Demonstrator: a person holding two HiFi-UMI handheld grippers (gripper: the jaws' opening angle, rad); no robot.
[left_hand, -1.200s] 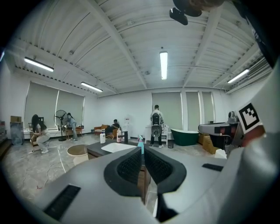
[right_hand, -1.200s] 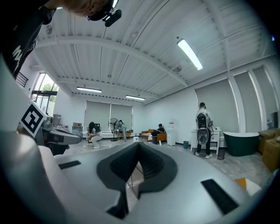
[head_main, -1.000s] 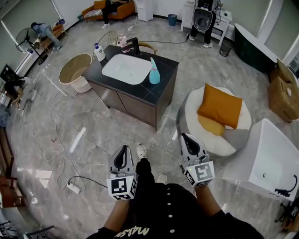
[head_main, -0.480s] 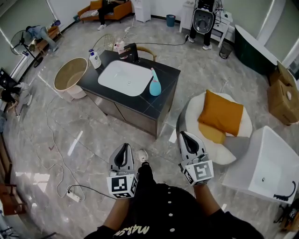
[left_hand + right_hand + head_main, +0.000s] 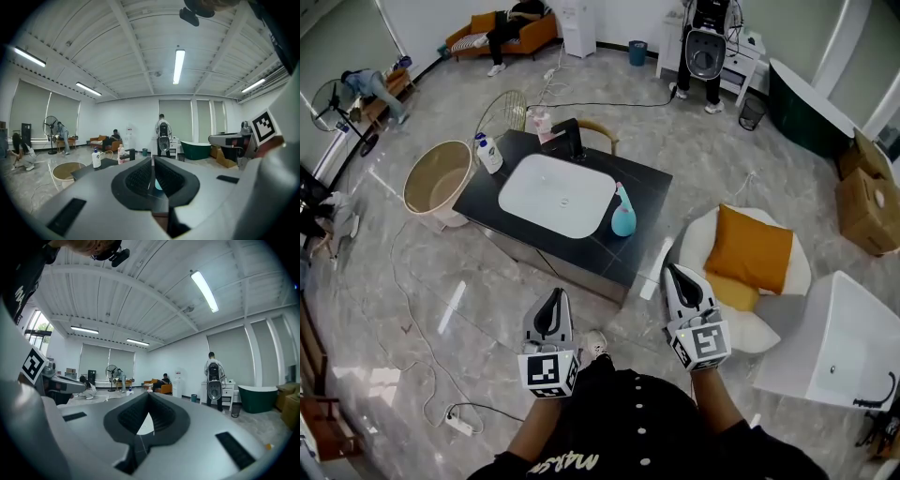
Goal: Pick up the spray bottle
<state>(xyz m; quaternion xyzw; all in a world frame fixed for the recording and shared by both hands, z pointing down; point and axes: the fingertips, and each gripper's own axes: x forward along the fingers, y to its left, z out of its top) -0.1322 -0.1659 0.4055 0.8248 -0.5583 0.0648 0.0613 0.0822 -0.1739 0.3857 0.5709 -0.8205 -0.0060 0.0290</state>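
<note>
Spray bottle (image 5: 623, 214): teal and upright on the dark desk (image 5: 649, 199), just beside the white sink basin (image 5: 558, 195), at the basin's 3 o'clock.
Head view, tools: the left tool (image 5: 555, 296) and right tool (image 5: 675, 274) are held out over the floor, short of the desk and well apart from the bottle. The bottle lies at 1 o'clock from the left tool and at 11 o'clock from the right.
Head view, change: against the earlier pictures, the desk and bottle sit lower and nearer in the frame. The person has been walking toward them with both tools carried ahead.
Head view, other things: a white pump bottle (image 5: 487, 153) stands at 10 o'clock of the basin, and a black tap (image 5: 567, 139) at its 12 o'clock.
Left gripper view: the jaws are pressed together with nothing held. A teal sliver shows in the gap behind the tips, probably the bottle, at 12 o'clock.
Right gripper view: the jaws are closed tip to tip and empty. The white behind the tips is likely the basin.
Meaning for the task: this is approach only, with no reach begun. I judge a tool must open wide before closing on the bottle's body, and the right tool looks the nearer.
</note>
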